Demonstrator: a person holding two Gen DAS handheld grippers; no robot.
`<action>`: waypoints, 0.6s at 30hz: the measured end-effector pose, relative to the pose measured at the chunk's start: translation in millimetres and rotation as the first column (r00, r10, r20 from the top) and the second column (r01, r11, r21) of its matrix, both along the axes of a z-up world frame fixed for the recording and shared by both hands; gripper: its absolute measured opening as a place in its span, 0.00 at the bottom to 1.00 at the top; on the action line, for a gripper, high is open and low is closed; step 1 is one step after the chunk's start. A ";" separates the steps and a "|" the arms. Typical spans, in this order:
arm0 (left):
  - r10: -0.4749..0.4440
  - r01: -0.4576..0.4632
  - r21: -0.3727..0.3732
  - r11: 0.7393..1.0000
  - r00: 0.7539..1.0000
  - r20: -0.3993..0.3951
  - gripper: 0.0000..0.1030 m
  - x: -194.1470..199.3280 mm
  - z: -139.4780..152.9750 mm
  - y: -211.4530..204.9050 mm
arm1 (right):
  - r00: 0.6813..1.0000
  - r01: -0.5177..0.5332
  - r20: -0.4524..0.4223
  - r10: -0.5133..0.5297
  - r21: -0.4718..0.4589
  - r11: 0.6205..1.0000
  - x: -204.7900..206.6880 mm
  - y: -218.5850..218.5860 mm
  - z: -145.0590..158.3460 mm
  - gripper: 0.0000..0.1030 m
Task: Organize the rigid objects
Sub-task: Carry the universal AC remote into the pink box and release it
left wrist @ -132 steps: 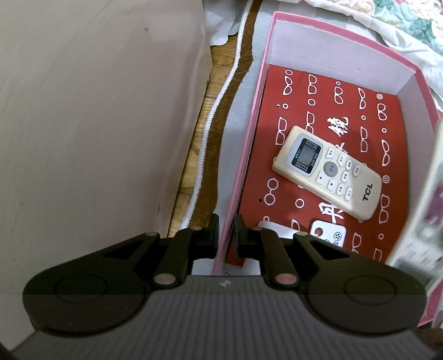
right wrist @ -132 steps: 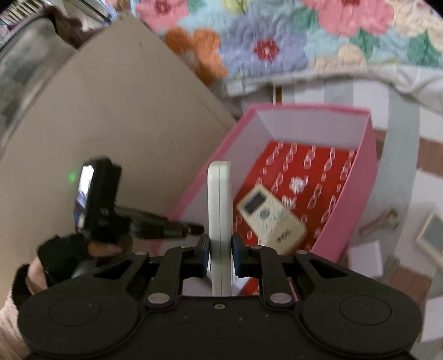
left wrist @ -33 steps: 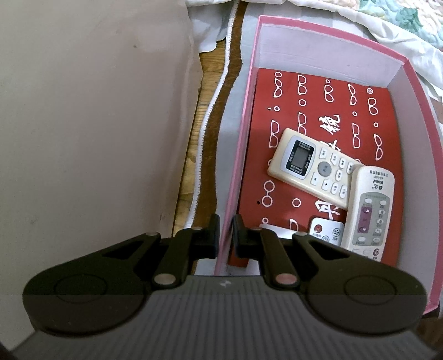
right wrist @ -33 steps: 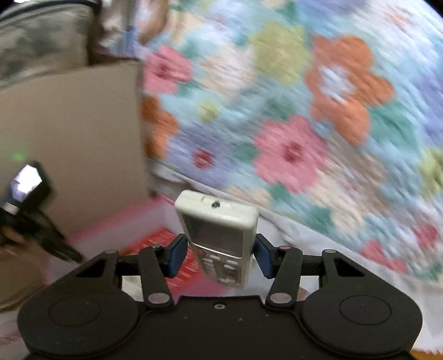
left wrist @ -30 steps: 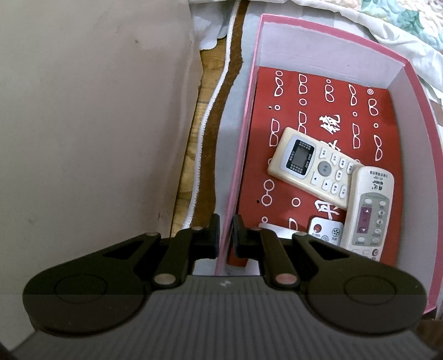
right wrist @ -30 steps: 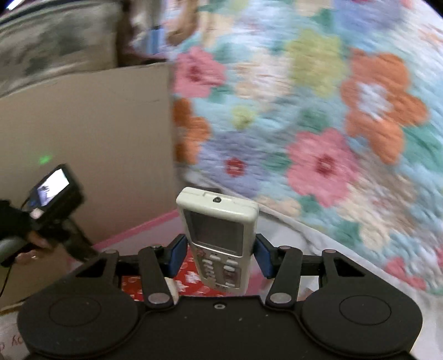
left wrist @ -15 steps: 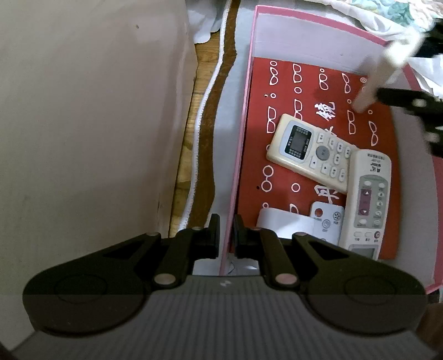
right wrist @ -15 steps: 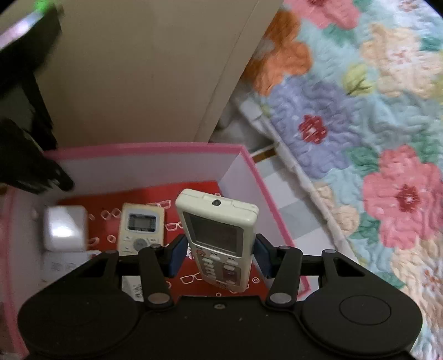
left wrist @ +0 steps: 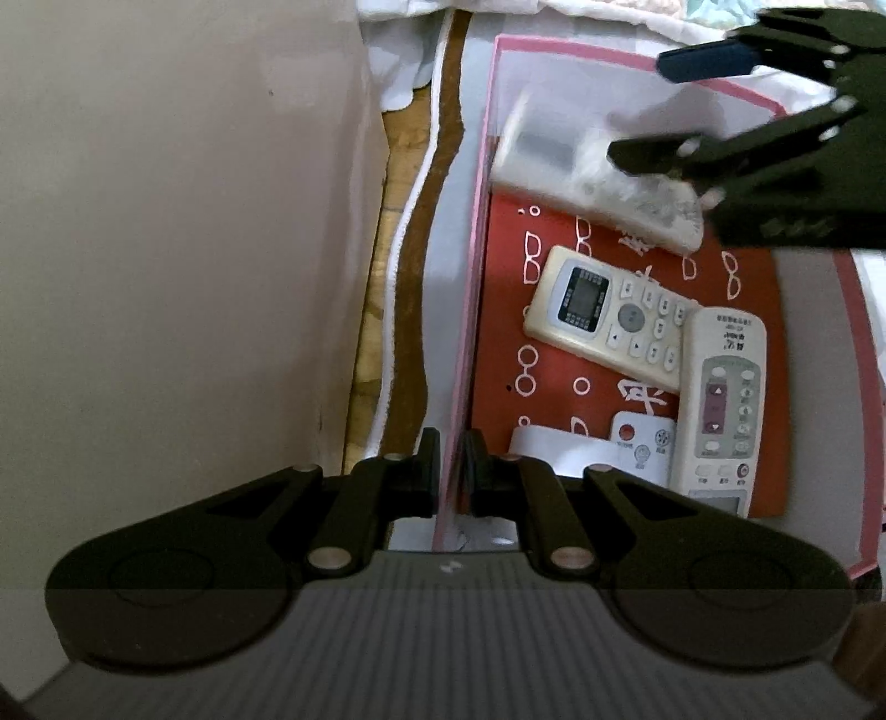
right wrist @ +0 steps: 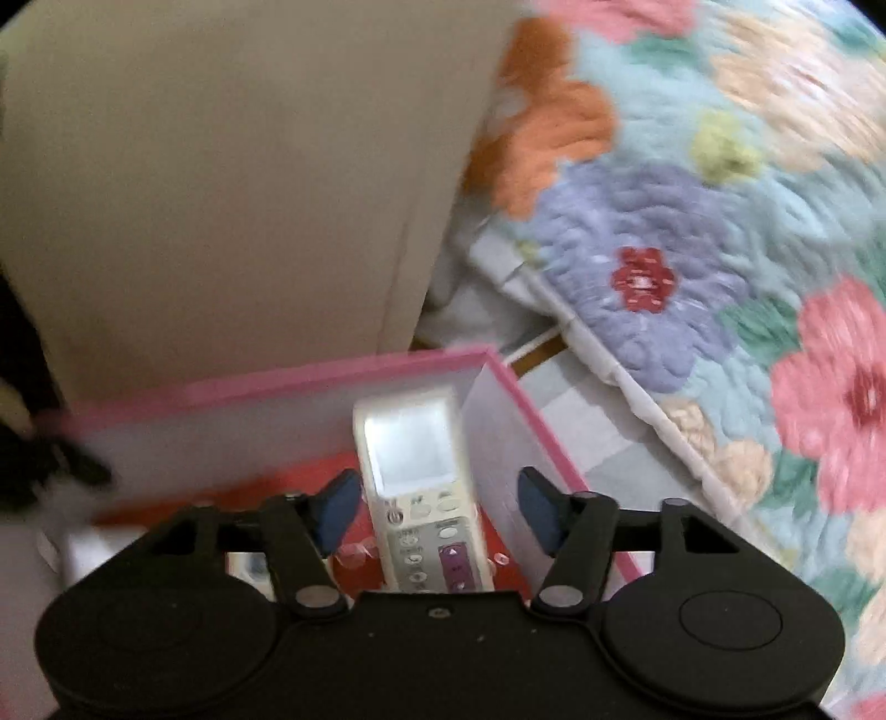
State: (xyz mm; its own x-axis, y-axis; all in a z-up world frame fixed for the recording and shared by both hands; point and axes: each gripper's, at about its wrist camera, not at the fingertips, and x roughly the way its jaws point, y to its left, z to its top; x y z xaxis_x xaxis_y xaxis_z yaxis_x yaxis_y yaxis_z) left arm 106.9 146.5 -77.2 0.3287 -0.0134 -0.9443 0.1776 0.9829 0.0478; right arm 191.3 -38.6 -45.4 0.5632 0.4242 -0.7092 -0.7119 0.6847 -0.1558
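A pink box [left wrist: 581, 50] with a red lining holds a cream remote [left wrist: 603, 315], a grey-white remote [left wrist: 725, 399] and a small white remote [left wrist: 642, 448]. My left gripper [left wrist: 451, 443] is shut on the box's near left wall. From the top right my right gripper [left wrist: 637, 105] reaches over the box's far end, with a blurred white remote [left wrist: 598, 177] below it. In the right wrist view, that white remote [right wrist: 421, 498] lies between the blue pads [right wrist: 338, 509]. The right gripper [right wrist: 437, 509] is opening and its pads stand clear of the remote.
A tall beige cardboard panel [left wrist: 183, 249] stands close along the box's left side. Between them run a strip of wooden floor [left wrist: 376, 310] and a white cloth edge. A flowered quilt [right wrist: 720, 221] lies beyond the box's far right corner [right wrist: 487, 354].
My right gripper came down over the box's far end with the white remote, and its jaws have widened off it. The left gripper keeps its hold on the wall.
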 end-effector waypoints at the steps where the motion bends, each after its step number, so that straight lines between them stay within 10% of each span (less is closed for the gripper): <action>1: 0.001 -0.001 0.004 1.000 1.000 0.004 0.09 -0.2 1.0 0.1 | 1.000 0.022 -0.019 -0.021 0.049 0.999 0.6 -7.9 5.2 0.67; 11: 0.021 -0.021 0.033 0.999 1.000 -0.008 0.08 0.5 0.3 -6.6 | 0.977 0.212 -0.107 -0.183 0.468 0.858 -39.1 -115.7 57.3 0.72; 18: 0.081 -0.081 0.016 0.997 0.997 -0.005 0.09 3.0 -0.1 -4.6 | 0.963 0.264 -0.073 -0.259 0.428 0.864 -75.1 -159.4 53.0 0.84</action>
